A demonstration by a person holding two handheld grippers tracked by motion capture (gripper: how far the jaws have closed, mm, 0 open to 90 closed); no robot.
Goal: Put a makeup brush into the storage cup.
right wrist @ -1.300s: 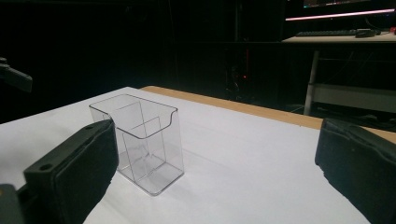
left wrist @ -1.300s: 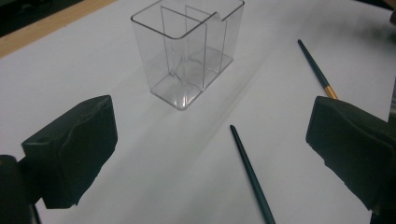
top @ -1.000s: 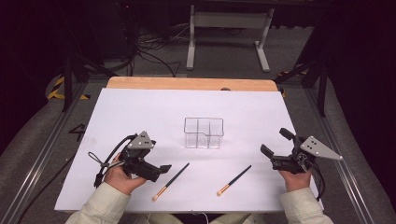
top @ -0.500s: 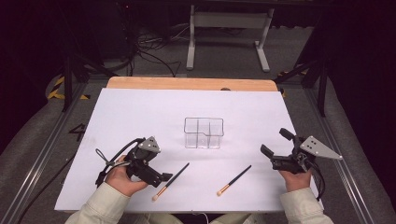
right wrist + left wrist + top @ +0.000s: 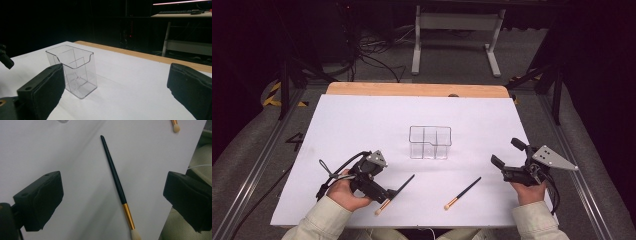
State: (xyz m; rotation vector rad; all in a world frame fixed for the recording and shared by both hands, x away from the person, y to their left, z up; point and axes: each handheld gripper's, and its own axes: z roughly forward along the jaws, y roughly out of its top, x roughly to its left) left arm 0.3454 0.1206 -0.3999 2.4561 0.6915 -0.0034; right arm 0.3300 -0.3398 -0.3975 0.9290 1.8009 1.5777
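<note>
Two black-handled brushes with gold ferrules and pale bristles lie near the table's front edge. The left brush point(image 5: 396, 193) lies slantwise, and my left gripper point(image 5: 387, 192) hovers over its lower half, tilted down. In the left gripper view that brush point(image 5: 116, 178) lies on the paper between the wide-apart jaws of the left gripper point(image 5: 113, 193), untouched. The right brush point(image 5: 463, 192) lies free. A clear divided organizer point(image 5: 430, 142) stands mid-table. My right gripper point(image 5: 505, 152) rests open at the right, facing the organizer point(image 5: 72, 70); nothing is in the right gripper point(image 5: 115, 85).
White paper point(image 5: 362, 125) covers the table, with a wooden strip point(image 5: 412, 89) along the far edge. The second brush's bristle tip point(image 5: 176, 127) peeks in at the top right. A sleeve point(image 5: 197, 162) lies past the paper's edge. Metal rails flank the table.
My left gripper has shifted right and tipped down over the left brush's ferrule end. The right gripper, both brushes and the organizer have stayed put.
</note>
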